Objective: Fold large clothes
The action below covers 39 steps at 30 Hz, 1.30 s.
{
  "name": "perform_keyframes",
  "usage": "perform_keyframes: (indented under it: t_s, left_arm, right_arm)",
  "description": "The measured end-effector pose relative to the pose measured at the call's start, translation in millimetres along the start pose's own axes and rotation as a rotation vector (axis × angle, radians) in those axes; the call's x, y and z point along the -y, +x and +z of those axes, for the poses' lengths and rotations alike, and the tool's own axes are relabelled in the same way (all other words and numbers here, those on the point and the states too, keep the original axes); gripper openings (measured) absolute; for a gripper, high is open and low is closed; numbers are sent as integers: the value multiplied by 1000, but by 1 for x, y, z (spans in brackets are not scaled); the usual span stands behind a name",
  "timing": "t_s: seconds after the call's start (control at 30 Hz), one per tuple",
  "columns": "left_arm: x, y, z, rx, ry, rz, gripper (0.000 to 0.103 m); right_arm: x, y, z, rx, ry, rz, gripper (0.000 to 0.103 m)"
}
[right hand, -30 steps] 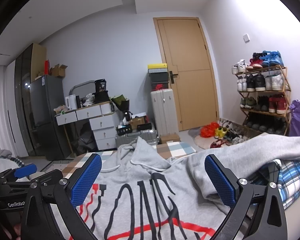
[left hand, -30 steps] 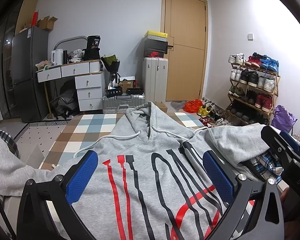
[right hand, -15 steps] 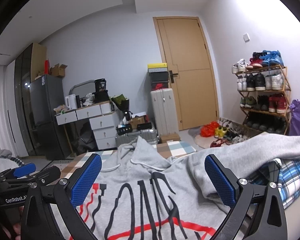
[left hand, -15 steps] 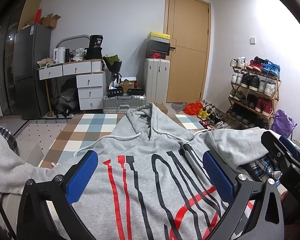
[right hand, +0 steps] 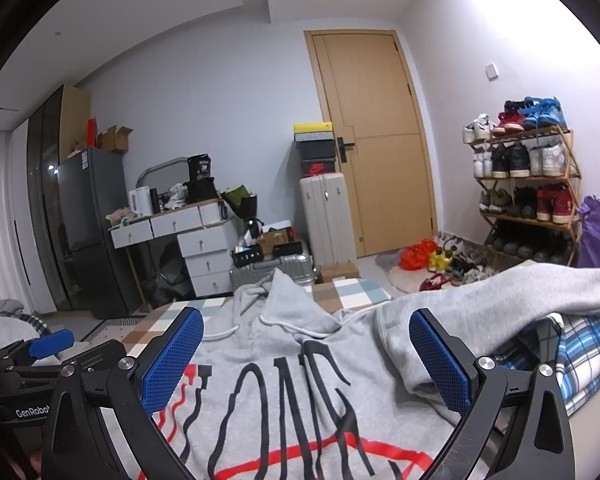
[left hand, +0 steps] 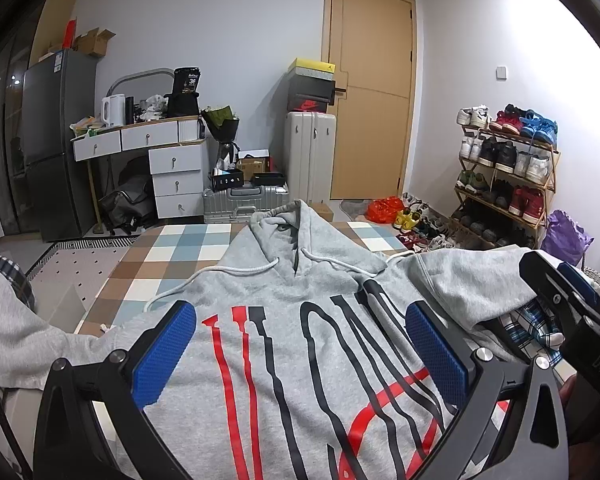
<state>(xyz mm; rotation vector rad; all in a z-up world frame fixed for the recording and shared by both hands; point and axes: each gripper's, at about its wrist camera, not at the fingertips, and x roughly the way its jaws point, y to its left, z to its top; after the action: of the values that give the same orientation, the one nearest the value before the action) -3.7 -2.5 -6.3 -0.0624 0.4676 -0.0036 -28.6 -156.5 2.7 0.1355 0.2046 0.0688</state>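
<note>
Hoodie [left hand: 300, 320] position: the grey garment lies face up on a checked blanket [left hand: 172, 248], hood [left hand: 288, 236] at 12 o'clock toward the door [left hand: 370, 96], red and black lettering across the chest. Its white drawcord [left hand: 220, 274] trails off toward 10 o'clock.

Left gripper [left hand: 300, 356]: jaws spread wide, holding nothing. Both blue pads [left hand: 164, 354] hang above the chest print, apart from the fabric as far as the view shows.

Right gripper [right hand: 306, 360]: jaws likewise spread wide and empty, poised over the lettering. In the left wrist view it shows at 3 o'clock [left hand: 572, 320].

Edges:
- One sleeve [right hand: 480, 300] is draped at 2 o'clock over a blue plaid cloth [right hand: 584, 352]; its cuff end is out of frame.
- The other sleeve [left hand: 24, 336] runs out to 9 o'clock in the left wrist view, past the blanket edge.
- The hem is hidden beneath the gripper bodies.

Open room:
- Bare blanket lies at 11 o'clock beside the hood and at 1 o'clock beyond the shoulder.
- Beyond the blanket edge stand a silver suitcase [left hand: 244, 202] at 12 o'clock, a white drawer desk [left hand: 160, 156] at 11 o'clock and a shoe rack [left hand: 508, 176] at 2 o'clock, all well apart from the garment.
</note>
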Motion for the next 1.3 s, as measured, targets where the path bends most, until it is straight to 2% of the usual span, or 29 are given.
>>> perform_keyframes:
  t_s: [0.2,0.33,0.53,0.7,0.8,0.9,0.97,1.03,1.13,1.2,1.27,1.3]
  left_arm:
    - [2,4,-2,-9,15,16,102]
    - [2,8,-5,-32,21,19,102]
    - [10,10,-6,-61,48,-5,102]
    - [19,13,-8,-76,72,-16,102]
    - [24,17,-9,-96,91,-15,102]
    - [28,21,-11,-114,107,-13,102]
    - [30,22,-12,-121,115,-7,102]
    - [32,24,-13,-127,121,-1,102]
    - [35,27,-15,-138,135,8,102]
    - [37,28,-16,-143,147,14,102]
    - [38,29,-17,-146,156,19,102]
    - [38,29,-17,-146,161,21,102]
  right_arm:
    - [9,4,1,-35,27,-14,103]
    - [38,5,10,-80,94,-37,103]
    - [156,-4,24,-215,296,-106,103]
    - [288,-35,34,-293,527,-257,103]
    - [350,-55,34,-287,634,-355,103]
    - [397,-54,28,-354,724,-380,103]
    - [413,-51,22,-392,784,-406,99]
    - [430,-44,14,-414,853,-384,94]
    - [441,-29,9,-435,893,-378,78]
    - [450,-22,5,-432,923,-377,72]
    - [454,-17,4,-426,931,-381,46]
    - [454,-13,6,-426,922,-381,40]
